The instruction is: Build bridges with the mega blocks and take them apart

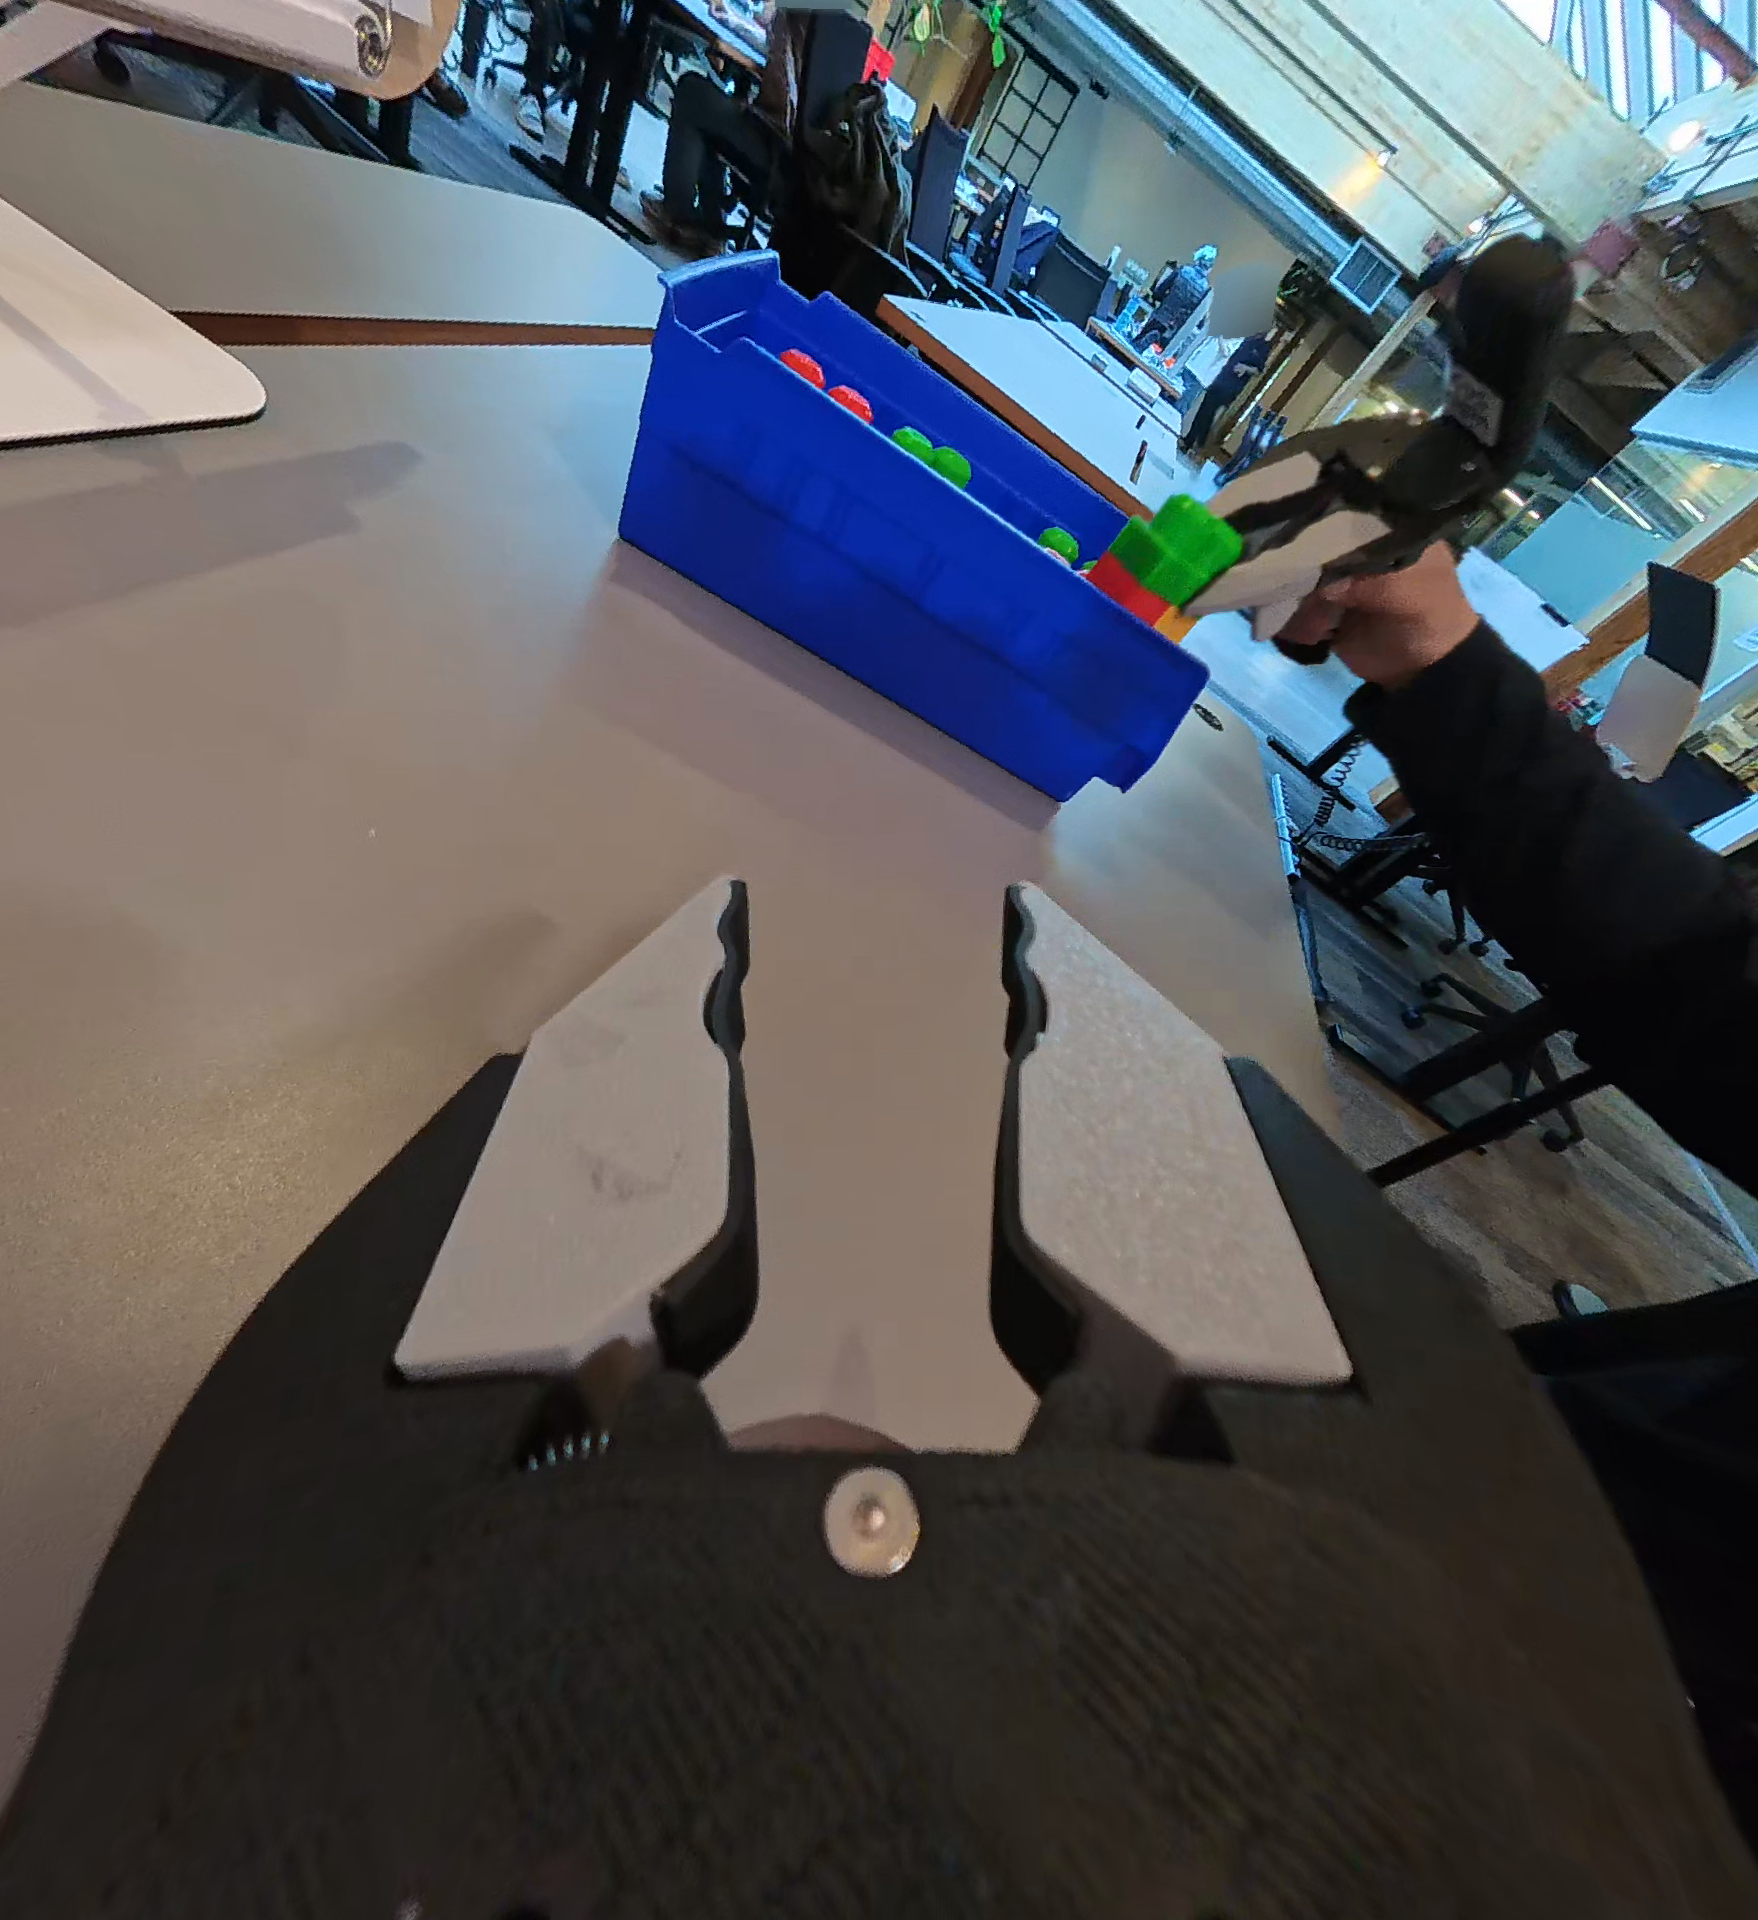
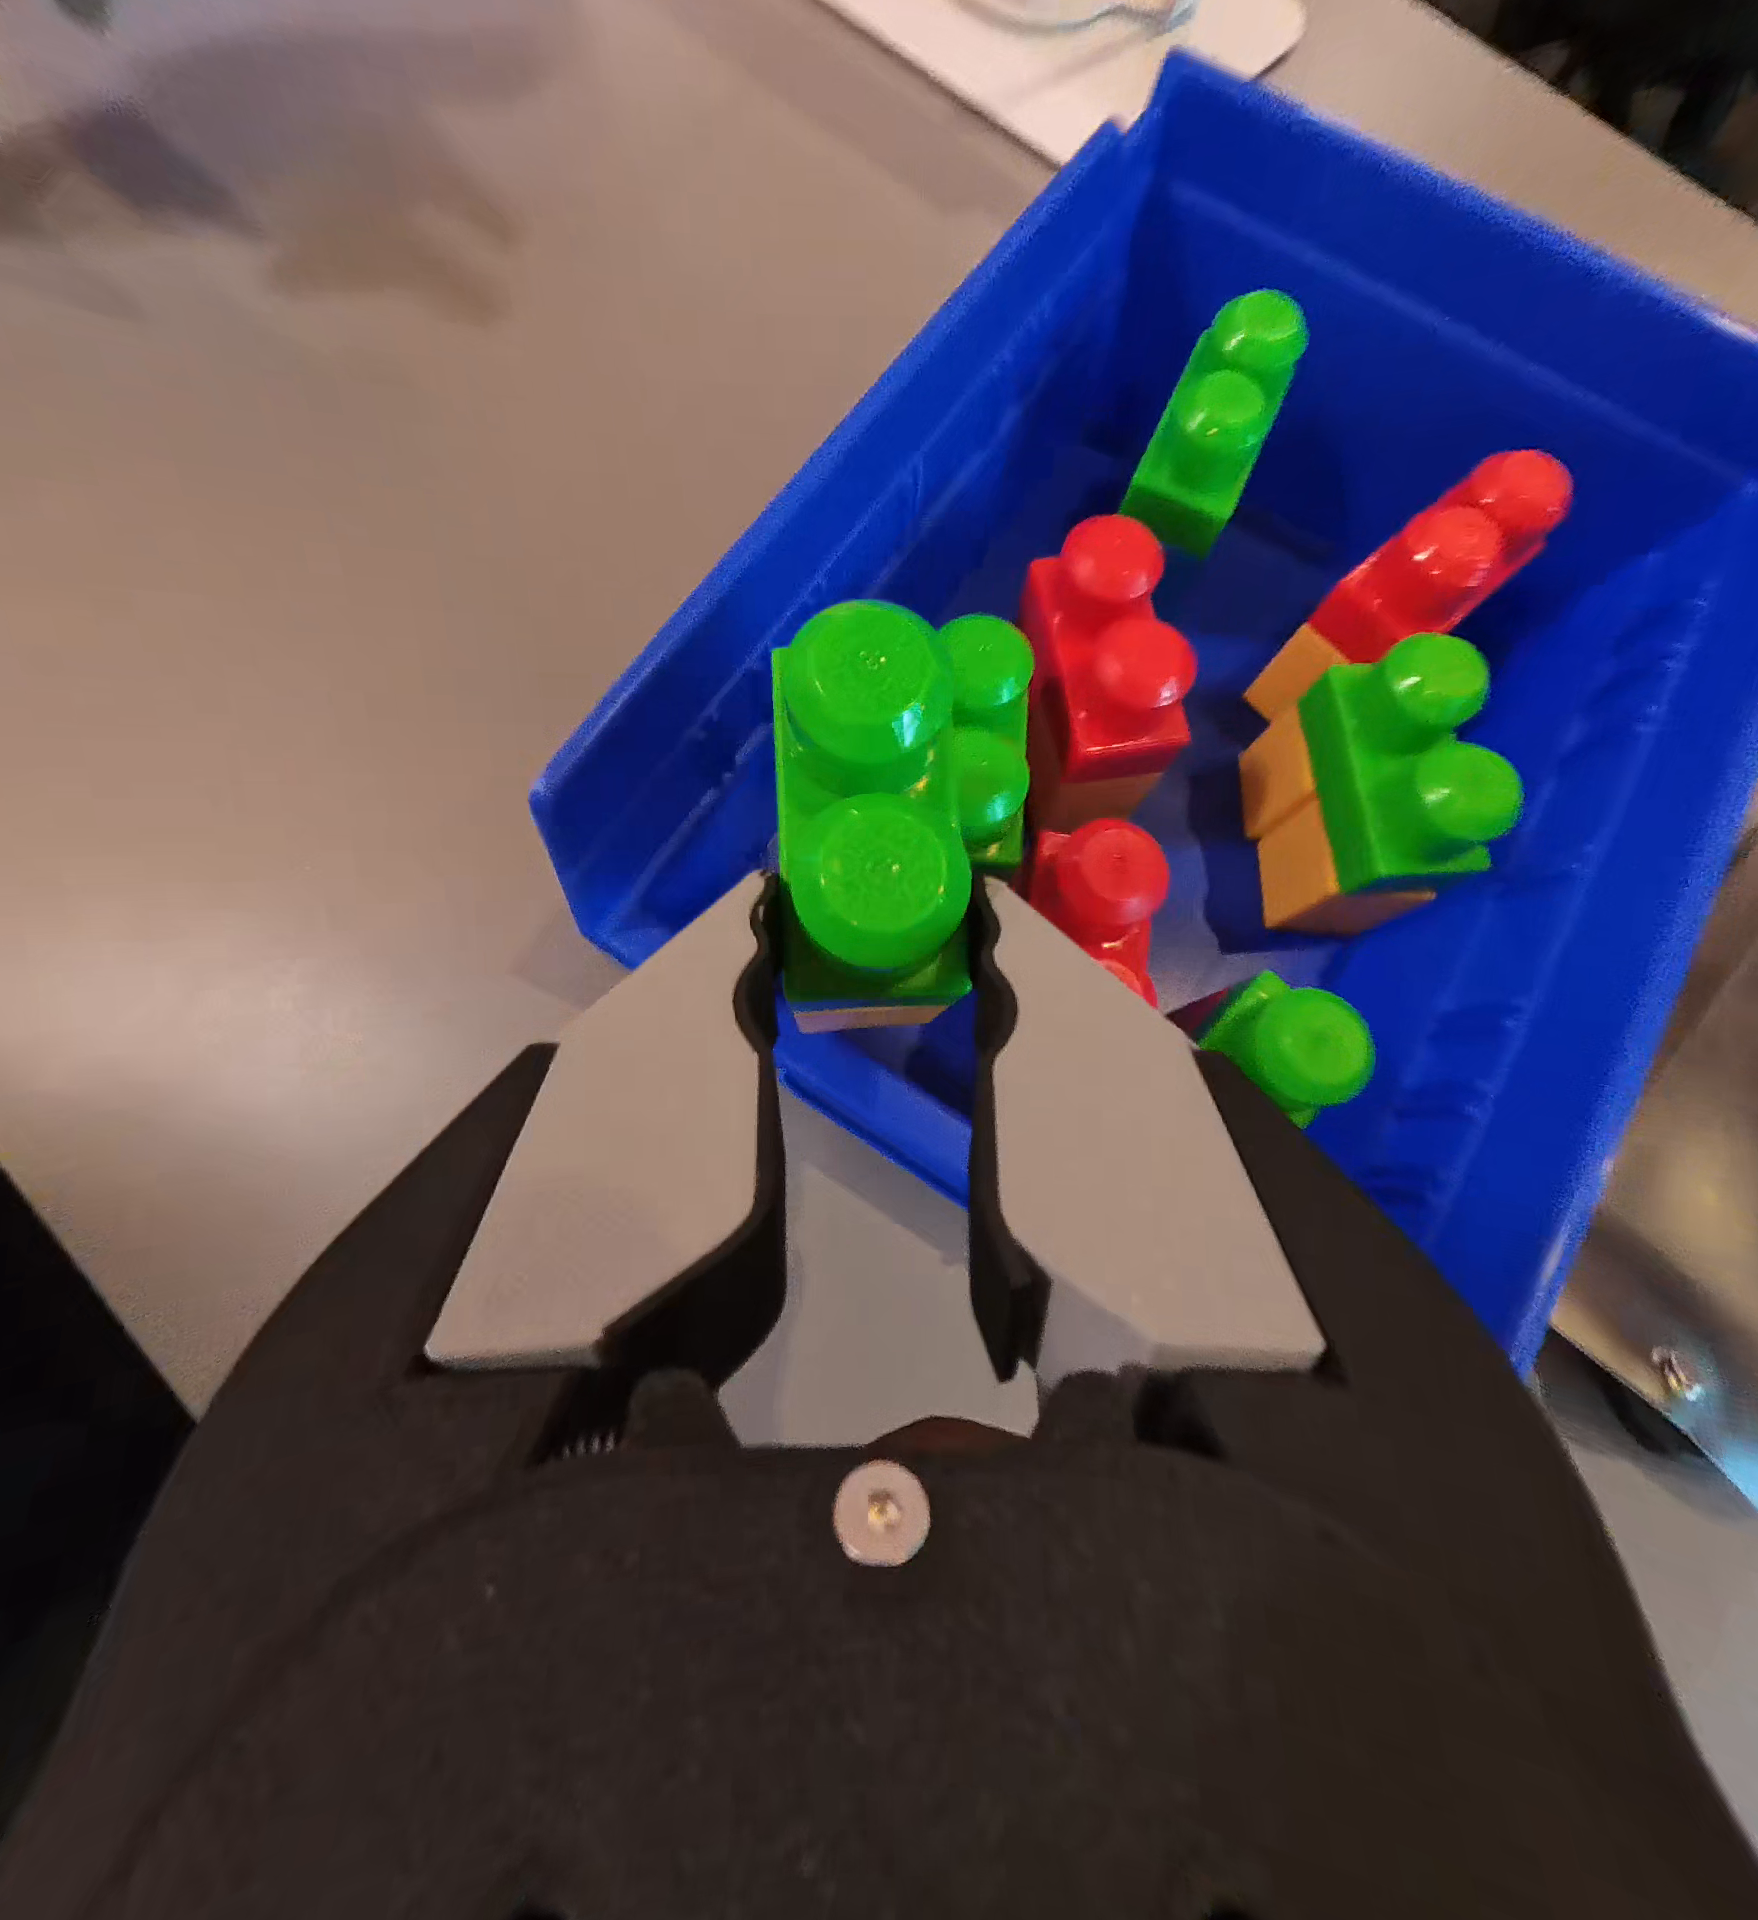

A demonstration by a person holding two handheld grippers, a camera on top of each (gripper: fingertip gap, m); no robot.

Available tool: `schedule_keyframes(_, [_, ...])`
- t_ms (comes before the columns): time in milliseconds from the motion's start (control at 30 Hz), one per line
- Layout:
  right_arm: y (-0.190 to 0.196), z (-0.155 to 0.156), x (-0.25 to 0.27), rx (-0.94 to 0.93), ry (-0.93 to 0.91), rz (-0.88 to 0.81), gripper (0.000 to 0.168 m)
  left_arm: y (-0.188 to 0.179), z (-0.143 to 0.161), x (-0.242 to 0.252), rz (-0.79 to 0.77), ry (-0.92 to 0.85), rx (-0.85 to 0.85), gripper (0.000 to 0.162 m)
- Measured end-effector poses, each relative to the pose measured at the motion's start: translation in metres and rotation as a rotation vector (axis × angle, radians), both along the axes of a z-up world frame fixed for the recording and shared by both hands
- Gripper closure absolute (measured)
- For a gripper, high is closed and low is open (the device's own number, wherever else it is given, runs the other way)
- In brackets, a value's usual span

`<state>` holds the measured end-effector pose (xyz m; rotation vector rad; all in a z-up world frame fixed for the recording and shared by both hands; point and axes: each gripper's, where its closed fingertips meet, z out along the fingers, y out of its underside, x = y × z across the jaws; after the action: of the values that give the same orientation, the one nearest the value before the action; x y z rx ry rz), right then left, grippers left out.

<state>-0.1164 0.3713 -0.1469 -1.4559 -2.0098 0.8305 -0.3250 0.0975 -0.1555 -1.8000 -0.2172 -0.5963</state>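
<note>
A blue bin holds several green, red and orange mega blocks, such as a red block and a green-on-orange stack. My right gripper is shut on a green block that tops a red and orange stack, held above the bin's near corner. The left wrist view shows that stack in the right gripper over the bin. My left gripper is open and empty, low over the grey table, short of the bin.
A white flat base lies on the table at the far left. A shiny metal piece sits right of the bin. The table edge runs along the right in the left wrist view, with office chairs and desks beyond. About 35 centimeters separates my left fingertips from my right. It is some 25 centimeters from my right tips to the shiny metal piece.
</note>
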Motion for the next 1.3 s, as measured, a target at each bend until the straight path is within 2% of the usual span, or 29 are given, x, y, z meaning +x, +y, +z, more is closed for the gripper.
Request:
schedule_keyframes(167, [-0.016,-0.018,-0.011,0.068,-0.059,0.219,0.135,0.001,-0.005,0.0,-0.004,-0.006,-0.014,0.115])
schedule_keyframes(233, [-0.008,-0.025,-0.017,0.135,-0.115,0.232,0.135,0.002,-0.008,0.0,-0.007,-0.002,-0.025,0.115])
schedule_keyframes(367, [0.01,-0.061,-0.016,0.258,-0.266,0.236,0.135,0.002,-0.008,0.0,-0.011,-0.001,-0.03,0.115])
schedule_keyframes(500, [0.017,-0.066,-0.017,0.246,-0.238,0.189,0.135,0.002,-0.008,0.001,-0.018,-0.01,-0.028,0.115])
schedule_keyframes(600, [0.016,-0.047,-0.016,0.193,-0.141,0.132,0.122,0.002,-0.008,0.004,-0.026,-0.013,-0.03,0.115])
schedule_keyframes(700, [0.006,-0.019,-0.013,0.145,0.004,0.086,0.12,0.003,-0.008,0.004,-0.028,-0.013,-0.034,0.114])
schedule_keyframes(833, [-0.018,0.018,-0.01,0.068,0.289,0.018,0.12,0.004,-0.012,0.003,-0.012,0.008,-0.052,0.114])
schedule_keyframes(933, [-0.042,0.04,-0.004,-0.062,0.528,-0.006,0.118,0.007,-0.025,0.0,0.022,0.085,-0.11,0.112])
schedule_keyframes(1100, [-0.046,0.028,0.005,-0.232,0.58,-0.129,0.106,0.01,-0.049,-0.003,0.093,0.239,-0.228,0.108])
schedule_keyframes(1167, [-0.042,0.024,0.009,-0.287,0.603,-0.163,0.106,0.01,-0.055,-0.006,0.139,0.296,-0.264,0.107])
schedule_keyframes(1300, [-0.029,0.017,0.02,-0.342,0.606,-0.247,0.101,-0.005,-0.045,-0.017,0.284,0.377,-0.266,0.107])
